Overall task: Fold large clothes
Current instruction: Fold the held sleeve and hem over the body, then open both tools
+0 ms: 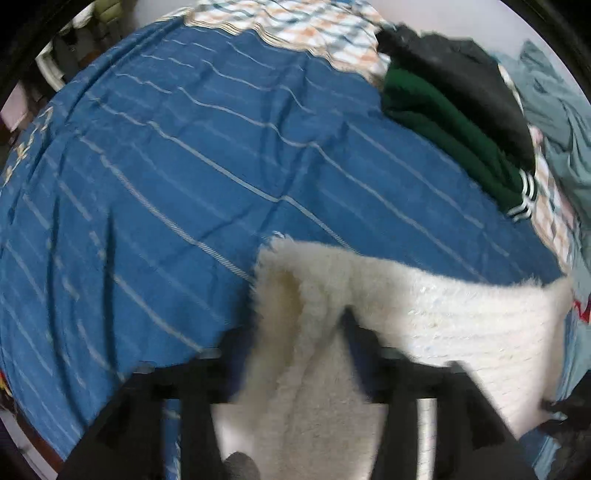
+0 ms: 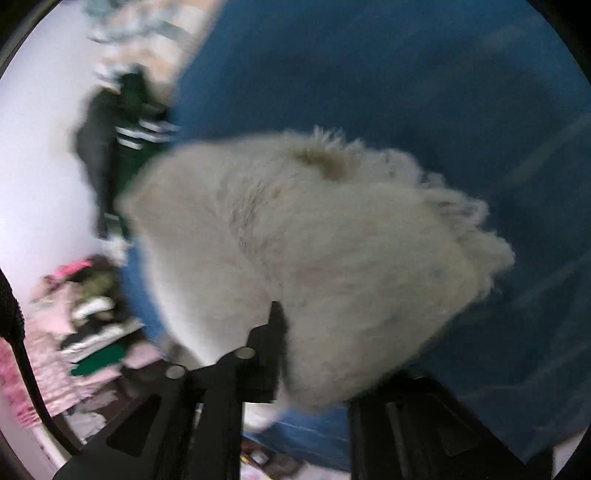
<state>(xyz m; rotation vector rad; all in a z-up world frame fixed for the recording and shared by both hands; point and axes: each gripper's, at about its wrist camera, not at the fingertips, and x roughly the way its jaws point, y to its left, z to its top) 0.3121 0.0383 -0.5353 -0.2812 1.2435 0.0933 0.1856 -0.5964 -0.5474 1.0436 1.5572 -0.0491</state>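
A fluffy white garment [image 1: 424, 310] hangs over the blue striped bedspread [image 1: 184, 184]. My left gripper [image 1: 295, 332] is shut on a bunched edge of it, which passes between the two black fingers [image 1: 364, 343]. In the right wrist view the same white garment [image 2: 295, 240] fills the middle. My right gripper [image 2: 325, 332] is shut on it; the left finger [image 2: 273, 332] presses into the fleece and the right finger is hidden under the cloth. Both views are motion-blurred.
A folded dark green garment with white stripes [image 1: 461, 136] and a black one [image 1: 472, 74] lie at the bed's far right, on a checkered cloth [image 1: 314, 29]. A grey-green cloth [image 1: 561, 110] lies beyond. A pile of mixed clothes [image 2: 74, 325] sits beside the bed.
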